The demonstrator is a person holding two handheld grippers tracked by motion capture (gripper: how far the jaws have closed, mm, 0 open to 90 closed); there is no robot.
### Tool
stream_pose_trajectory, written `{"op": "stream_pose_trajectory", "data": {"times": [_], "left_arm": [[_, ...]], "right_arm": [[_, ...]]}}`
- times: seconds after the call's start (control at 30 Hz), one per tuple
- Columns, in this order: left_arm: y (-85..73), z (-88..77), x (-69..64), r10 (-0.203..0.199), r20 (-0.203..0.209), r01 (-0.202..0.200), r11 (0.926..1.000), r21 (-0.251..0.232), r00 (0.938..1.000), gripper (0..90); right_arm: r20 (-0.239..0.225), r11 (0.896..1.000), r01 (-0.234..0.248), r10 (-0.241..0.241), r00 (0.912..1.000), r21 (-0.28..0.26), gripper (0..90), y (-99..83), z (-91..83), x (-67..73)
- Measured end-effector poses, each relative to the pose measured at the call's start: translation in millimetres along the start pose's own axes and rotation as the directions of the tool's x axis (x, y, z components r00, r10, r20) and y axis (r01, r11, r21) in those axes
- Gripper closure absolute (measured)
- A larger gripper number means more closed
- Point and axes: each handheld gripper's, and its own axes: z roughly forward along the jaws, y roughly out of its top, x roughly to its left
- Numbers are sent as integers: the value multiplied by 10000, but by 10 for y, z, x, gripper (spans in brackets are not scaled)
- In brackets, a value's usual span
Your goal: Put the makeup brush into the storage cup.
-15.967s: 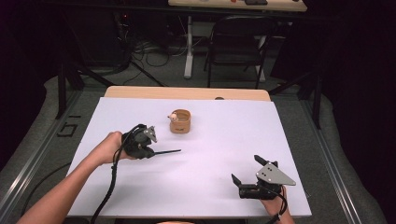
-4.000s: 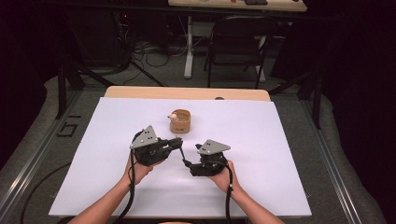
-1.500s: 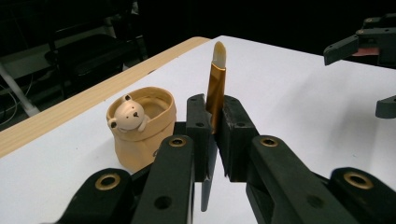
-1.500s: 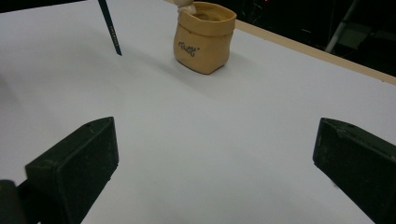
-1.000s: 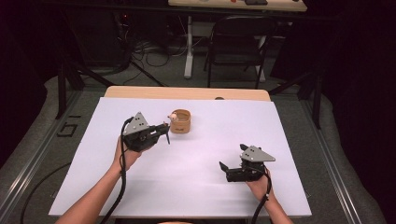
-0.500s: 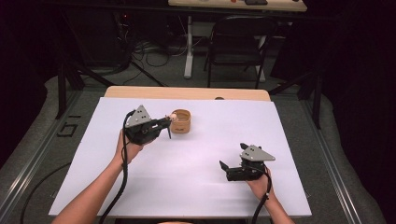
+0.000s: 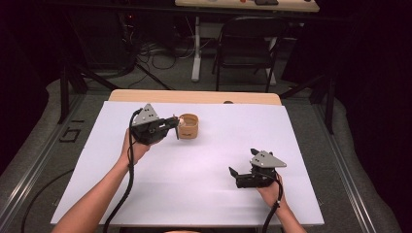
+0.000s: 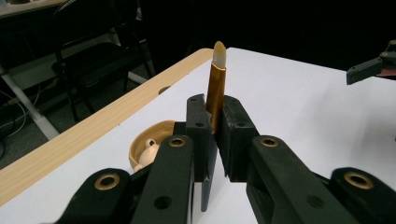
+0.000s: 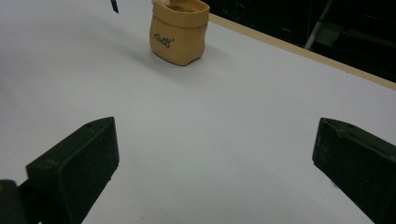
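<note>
Brush (image 8: 216, 86) upright in left gripper (image 8: 212, 121) — bristles up.

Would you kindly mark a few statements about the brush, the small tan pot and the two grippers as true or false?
1. The left gripper is shut on the brush. True.
2. The brush's bristle tip points down into the tan pot. False: in the left gripper view the pale bristles point up, away from the jaws.
3. The right gripper holds the pot. False: its jaws stand wide open over bare white table, with the pot well beyond them.
4. The pot stands upright on the white surface. True.
5. The pot is empty. False: a small pale object lies inside it.
</note>
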Motion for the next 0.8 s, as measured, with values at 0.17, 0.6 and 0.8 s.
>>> {"op": "stream_pose_trajectory", "data": {"times": [0.17,0.6,0.8], "left_arm": [[24,19,26,-1,-39,2,10000,25,10000,835],[105,60,70,86,-55,-86,10000,30,9999,834],[144,82,85,134,-61,-134,9999,35,9999,834]], "right_arm": [[-21,10000,1,-1,10000,0,1,2,-4,-1],[60,10000,8,-8,10000,23,3,1,0,-4],[88,10000,-5,4,10000,22,4,3,1,-8]]}}
